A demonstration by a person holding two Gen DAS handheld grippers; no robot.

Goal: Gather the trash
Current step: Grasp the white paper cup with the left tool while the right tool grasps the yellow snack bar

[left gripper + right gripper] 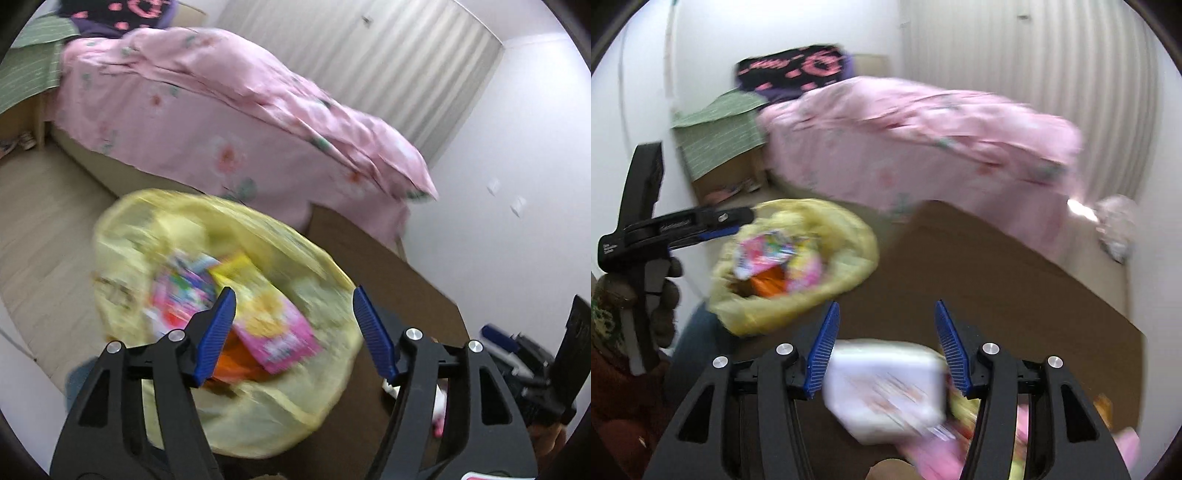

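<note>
A yellow trash bag [155,236] sits open at the left edge of a brown table [373,258]. Inside it lie colourful wrappers, among them a pink and yellow packet [269,321]. My left gripper [293,295] hangs open and empty over the bag's mouth. The bag also shows in the right wrist view [831,236], with the left gripper [713,225] beside it. My right gripper [886,310] is open above a white packet [886,387] that lies among pink and yellow wrappers [931,458] on the table [997,266]. The frames are blurred by motion.
A bed with a pink floral cover [229,110] stands behind the table. A green striped cloth [720,125] covers a box at the bed's head. A crumpled clear bag [1115,225] lies on the floor at the far right. White walls close the room.
</note>
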